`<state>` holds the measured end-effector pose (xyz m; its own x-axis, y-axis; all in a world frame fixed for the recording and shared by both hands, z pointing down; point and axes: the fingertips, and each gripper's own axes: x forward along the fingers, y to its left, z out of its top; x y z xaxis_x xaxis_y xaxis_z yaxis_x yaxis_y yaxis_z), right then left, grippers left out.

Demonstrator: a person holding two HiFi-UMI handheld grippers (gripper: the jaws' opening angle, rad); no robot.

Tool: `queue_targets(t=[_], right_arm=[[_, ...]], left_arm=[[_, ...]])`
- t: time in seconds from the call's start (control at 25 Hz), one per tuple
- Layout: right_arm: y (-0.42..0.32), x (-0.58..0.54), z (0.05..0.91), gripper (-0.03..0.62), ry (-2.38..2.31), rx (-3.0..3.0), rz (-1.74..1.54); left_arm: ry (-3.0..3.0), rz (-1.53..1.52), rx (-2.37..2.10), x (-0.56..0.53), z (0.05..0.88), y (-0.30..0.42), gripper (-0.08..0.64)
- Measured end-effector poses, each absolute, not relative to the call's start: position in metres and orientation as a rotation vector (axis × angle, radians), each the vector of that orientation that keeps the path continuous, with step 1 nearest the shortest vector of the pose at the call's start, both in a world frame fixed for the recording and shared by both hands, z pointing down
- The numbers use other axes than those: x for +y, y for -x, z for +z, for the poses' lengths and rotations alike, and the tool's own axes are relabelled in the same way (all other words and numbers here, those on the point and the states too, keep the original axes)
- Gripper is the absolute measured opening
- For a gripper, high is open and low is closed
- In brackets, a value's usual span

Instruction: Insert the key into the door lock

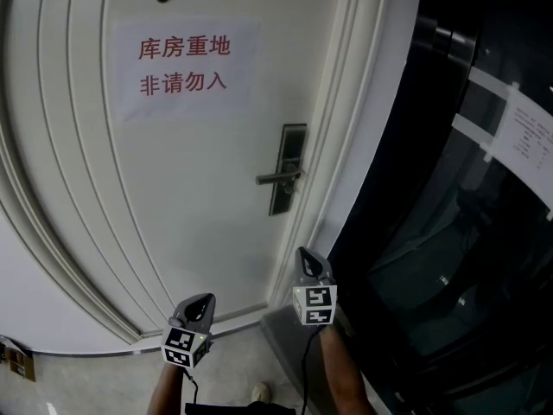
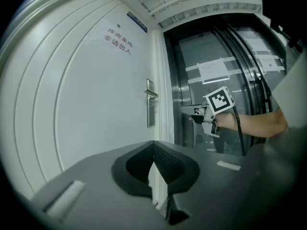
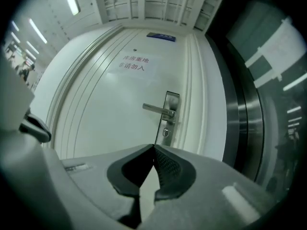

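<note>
While both grippers faced the white door [image 1: 130, 214], entries stood thus: left gripper [image 2: 153, 143], jaws closed tip to tip; right gripper [image 3: 153, 146], jaws likewise pressed together, any key between them too slight to discern; door lock [image 3: 165, 132], beneath the lever handle [image 3: 156, 109], well apart from both.

The head view's bottom edge is cutting off the left forearm [image 1: 166, 393], the right forearm [image 1: 346, 377] and a pale shoe [image 1: 259, 393]. The lock plate [image 1: 288, 169] is showing too small there to tell a keyhole. The print on the paper notice [image 1: 529, 137] is blurring. Whether a key is sitting between the right gripper's [image 3: 153, 147] meeting jaws is not showing.
</note>
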<state>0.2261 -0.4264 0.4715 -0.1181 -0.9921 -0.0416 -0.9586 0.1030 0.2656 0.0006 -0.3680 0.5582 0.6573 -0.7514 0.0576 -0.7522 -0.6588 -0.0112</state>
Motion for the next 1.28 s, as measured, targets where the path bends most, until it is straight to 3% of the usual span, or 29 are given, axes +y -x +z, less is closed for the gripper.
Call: queue_targets(t=[0.44,1.28], right_arm=[[-0.193,-0.347,0.515,0.002,-2.072,-2.315,-0.095],[-0.15,-0.213,0.532,0.002,-2.222,-2.254,-0.059]], left_arm=[[-2.896,0.111,-1.172,-0.333,0.565,0.008,0.003],[-2.992,-0.014,-1.039,-0.267,0.537,0.032,0.003]])
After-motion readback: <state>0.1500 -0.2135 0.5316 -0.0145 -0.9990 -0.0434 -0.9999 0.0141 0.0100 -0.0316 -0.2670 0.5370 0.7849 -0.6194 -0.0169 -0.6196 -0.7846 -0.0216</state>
